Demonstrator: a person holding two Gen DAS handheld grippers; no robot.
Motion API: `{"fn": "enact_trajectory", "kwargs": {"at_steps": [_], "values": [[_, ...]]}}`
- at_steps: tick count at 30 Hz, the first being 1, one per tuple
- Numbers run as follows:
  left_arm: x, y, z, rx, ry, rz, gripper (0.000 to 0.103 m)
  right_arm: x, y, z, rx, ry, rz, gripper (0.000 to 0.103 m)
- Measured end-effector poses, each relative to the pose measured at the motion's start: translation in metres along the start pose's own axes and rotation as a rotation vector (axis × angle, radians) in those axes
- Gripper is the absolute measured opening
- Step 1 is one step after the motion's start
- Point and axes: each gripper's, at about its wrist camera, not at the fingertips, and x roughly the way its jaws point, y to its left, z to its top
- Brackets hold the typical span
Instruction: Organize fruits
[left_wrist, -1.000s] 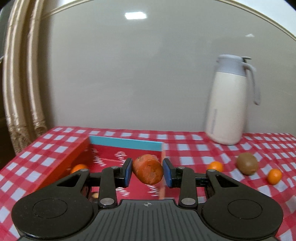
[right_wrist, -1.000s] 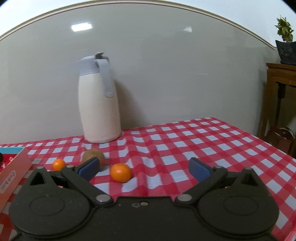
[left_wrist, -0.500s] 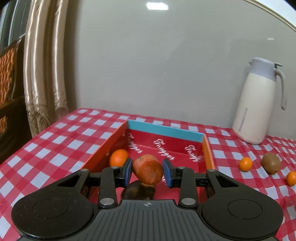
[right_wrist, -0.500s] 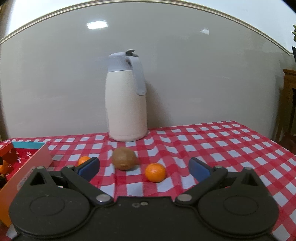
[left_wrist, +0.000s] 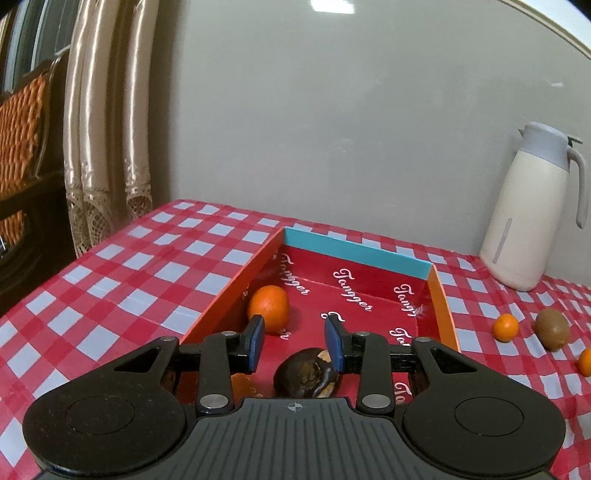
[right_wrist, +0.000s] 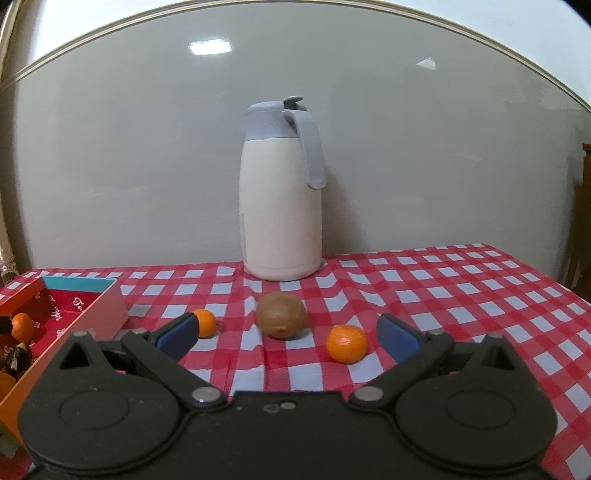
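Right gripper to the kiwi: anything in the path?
Nothing visible. The right gripper is open, and the kiwi lies on the tablecloth just ahead, roughly centred between its fingers. One small orange sits to the kiwi's left and another to its right, both apart from it.

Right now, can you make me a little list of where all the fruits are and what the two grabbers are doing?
box: red, open, on the checkered table
in box: one orange, one dark fruit
on cloth: kiwi, small orange to its left, bigger orange to its right
jug: upright by the wall
left gripper: open, empty, above box
right gripper: open, empty, facing kiwi
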Motion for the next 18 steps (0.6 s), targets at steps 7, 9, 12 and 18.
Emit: {"fn": "enact_trajectory", "kwargs": {"at_steps": [7,9,12,18], "values": [[-0.007,0.003,0.0,-0.014,-0.018,0.013,0.068,0.0,0.002,0.0,-0.006,0.005,0.006,0.103],[-0.011,0.002,0.0,-0.008,-0.038,0.024,0.07,0.0,0.002,-0.001,-0.005,0.007,0.007,0.103],[-0.016,-0.002,0.0,0.006,-0.05,0.02,0.075,0.0,0.001,0.0,-0.006,0.006,0.005,0.103],[-0.022,-0.012,-0.002,0.02,-0.062,0.018,0.089,0.0,-0.005,-0.001,0.005,0.015,0.004,0.103]]}}
